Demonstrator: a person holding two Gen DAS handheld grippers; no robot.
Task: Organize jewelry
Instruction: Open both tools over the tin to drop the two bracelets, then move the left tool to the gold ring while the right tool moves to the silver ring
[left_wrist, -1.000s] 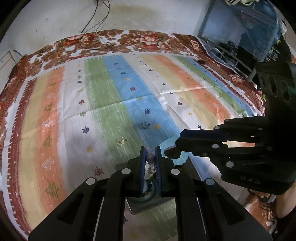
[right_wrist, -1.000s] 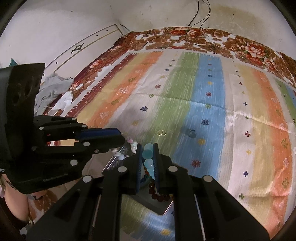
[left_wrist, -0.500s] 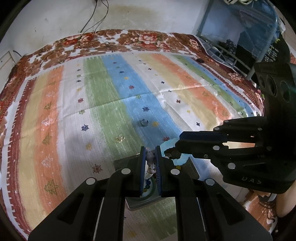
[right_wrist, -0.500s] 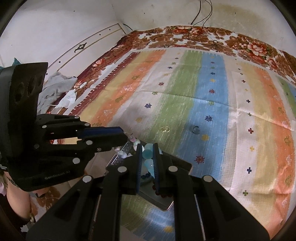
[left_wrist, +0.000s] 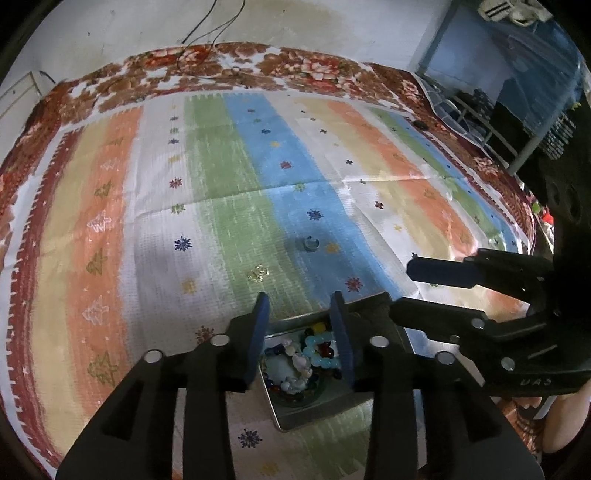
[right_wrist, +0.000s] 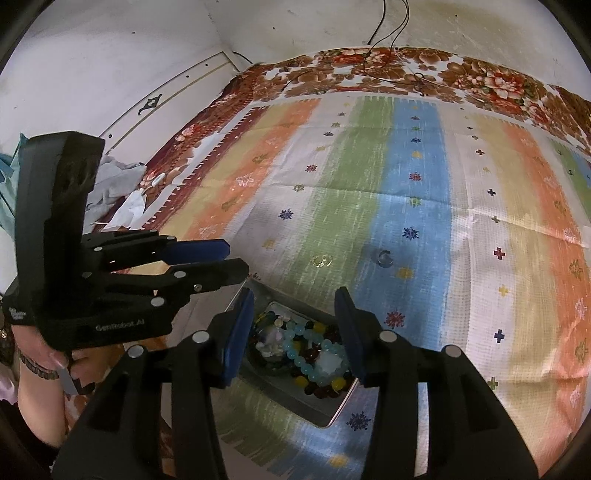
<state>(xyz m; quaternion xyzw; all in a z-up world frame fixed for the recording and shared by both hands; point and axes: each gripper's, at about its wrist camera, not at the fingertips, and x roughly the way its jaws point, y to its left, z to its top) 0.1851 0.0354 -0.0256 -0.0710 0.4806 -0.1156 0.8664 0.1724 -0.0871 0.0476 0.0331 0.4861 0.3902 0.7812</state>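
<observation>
A small metal tray (left_wrist: 314, 410) (right_wrist: 332, 411) lies on the striped cloth and holds a pile of bead bracelets (left_wrist: 308, 352) (right_wrist: 314, 350): pale blue, dark red, yellow and white. My left gripper (left_wrist: 299, 299) (right_wrist: 236, 258) hangs just above the tray; its jaws are opening with nothing pressed between them. My right gripper (right_wrist: 294, 295) (left_wrist: 402, 291) is right over the beads, its jaws opening too, with nothing in them. Farther out on the cloth lie a small gold piece (left_wrist: 257, 273) (right_wrist: 321, 261) and a clear ring (left_wrist: 310, 242) (right_wrist: 384, 256).
The striped cloth (left_wrist: 229, 192) covers a bed with a floral blanket (left_wrist: 295, 66) at the far edge, where cables (right_wrist: 380, 22) run down. Crumpled clothes (right_wrist: 118, 184) lie off the left side. A blue rack (left_wrist: 498, 92) stands at the right. A person's hand (right_wrist: 44, 365) holds the left gripper.
Both grippers were shut on bead bracelets above the tray; both have let go and their jaws now stand apart. The bracelets have dropped into the tray.
</observation>
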